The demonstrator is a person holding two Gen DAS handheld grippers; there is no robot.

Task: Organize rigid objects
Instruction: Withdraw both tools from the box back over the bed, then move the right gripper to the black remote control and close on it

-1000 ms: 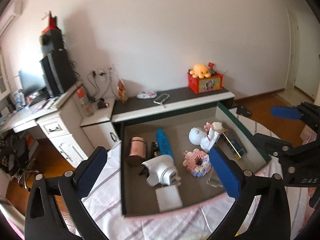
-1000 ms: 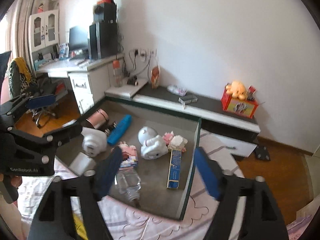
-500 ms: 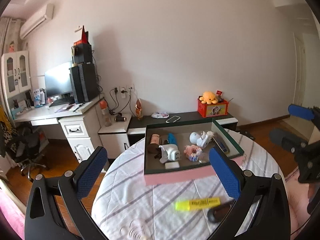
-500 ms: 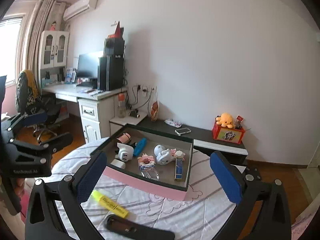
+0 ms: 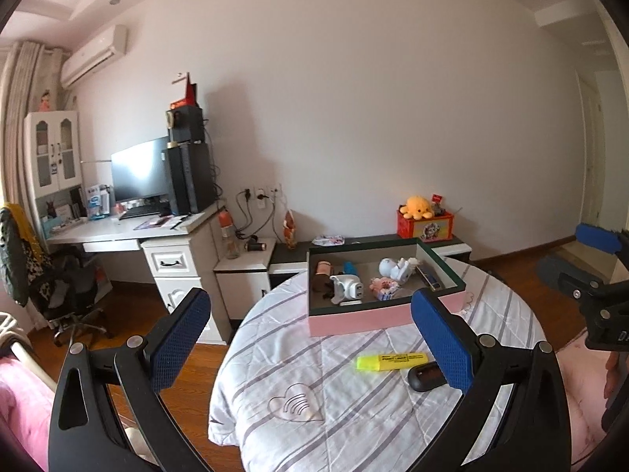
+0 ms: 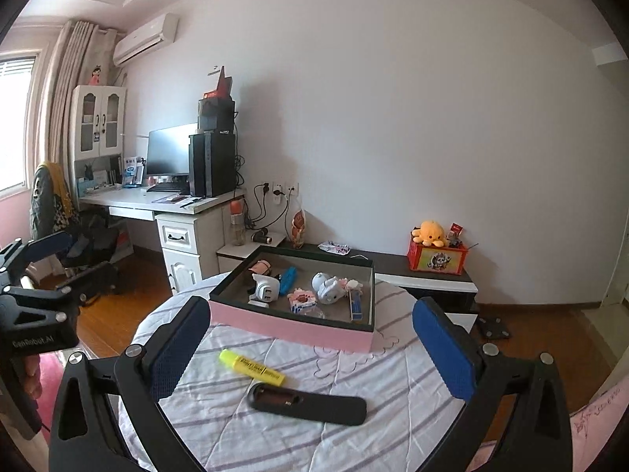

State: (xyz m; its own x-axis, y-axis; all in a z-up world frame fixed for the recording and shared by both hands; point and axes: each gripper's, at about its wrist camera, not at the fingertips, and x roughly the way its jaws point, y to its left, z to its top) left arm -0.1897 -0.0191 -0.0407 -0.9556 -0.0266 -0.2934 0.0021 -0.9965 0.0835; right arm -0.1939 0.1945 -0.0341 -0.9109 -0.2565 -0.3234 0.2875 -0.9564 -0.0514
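Observation:
A pink box (image 5: pixel 354 320) (image 6: pixel 291 326) with a dark green rim stands at the far side of the round table (image 5: pixel 275 373) (image 6: pixel 220 413). It holds several small things, among them a white charger (image 5: pixel 348 289), a blue case (image 6: pixel 287 277) and a white figurine (image 6: pixel 328 287). On the striped cloth in front of the box lie a yellow highlighter (image 5: pixel 391 361) (image 6: pixel 251 366) and a black remote-like bar (image 5: pixel 424 377) (image 6: pixel 306 403). My left gripper (image 5: pixel 310 306) and right gripper (image 6: pixel 312 310) both hang open and empty, back from the box and above the cloth.
A white desk (image 5: pixel 129 232) with a monitor and a tower stands at the left, with an office chair (image 5: pixel 59 291) beside it. A low cabinet (image 6: pixel 424 275) behind the table carries a red box with a yellow plush. Wooden floor surrounds the table.
Both grippers have drawn back and risen from close over the box, so the whole table, highlighter and black bar now show. The right jaws spread wider early on.

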